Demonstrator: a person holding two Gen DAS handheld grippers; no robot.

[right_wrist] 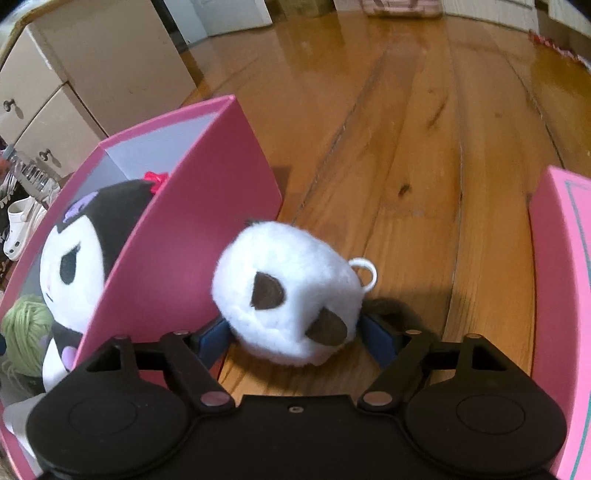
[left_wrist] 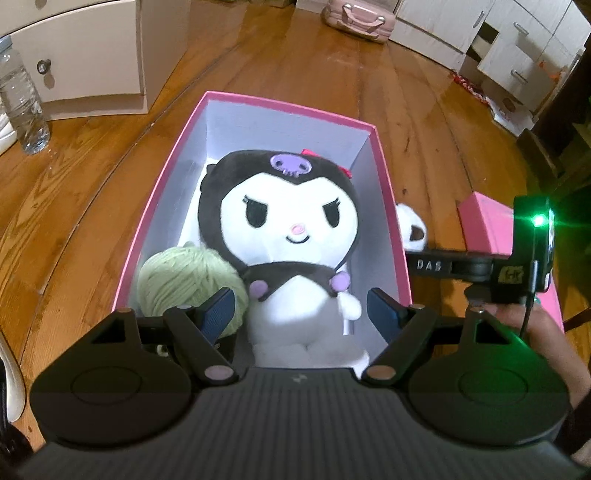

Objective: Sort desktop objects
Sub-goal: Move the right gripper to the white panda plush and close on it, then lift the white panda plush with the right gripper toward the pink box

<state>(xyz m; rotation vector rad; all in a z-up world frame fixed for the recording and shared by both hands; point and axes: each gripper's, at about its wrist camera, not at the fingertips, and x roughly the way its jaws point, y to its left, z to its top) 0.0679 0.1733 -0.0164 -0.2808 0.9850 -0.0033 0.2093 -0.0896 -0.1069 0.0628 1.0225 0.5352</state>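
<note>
A pink box point(left_wrist: 388, 177) with a white inside holds a black-and-white plush doll point(left_wrist: 291, 236) and a green yarn ball point(left_wrist: 184, 280). My left gripper point(left_wrist: 303, 314) is open above the box's near end, with the doll's body between its fingers but not held. My right gripper point(right_wrist: 295, 336) is shut on a small white plush with brown patches point(right_wrist: 291, 291), held low over the wooden floor just right of the box's pink wall point(right_wrist: 192, 236). The small plush point(left_wrist: 412, 229) and the right gripper's body point(left_wrist: 480, 266) also show in the left wrist view.
A pink lid point(right_wrist: 565, 295) lies to the right; it also shows in the left wrist view point(left_wrist: 487, 225). A water bottle point(left_wrist: 22, 103) and a beige drawer cabinet point(left_wrist: 88, 55) stand at the left. A pink case point(left_wrist: 358, 16) and white cabinets point(left_wrist: 517, 48) are at the back.
</note>
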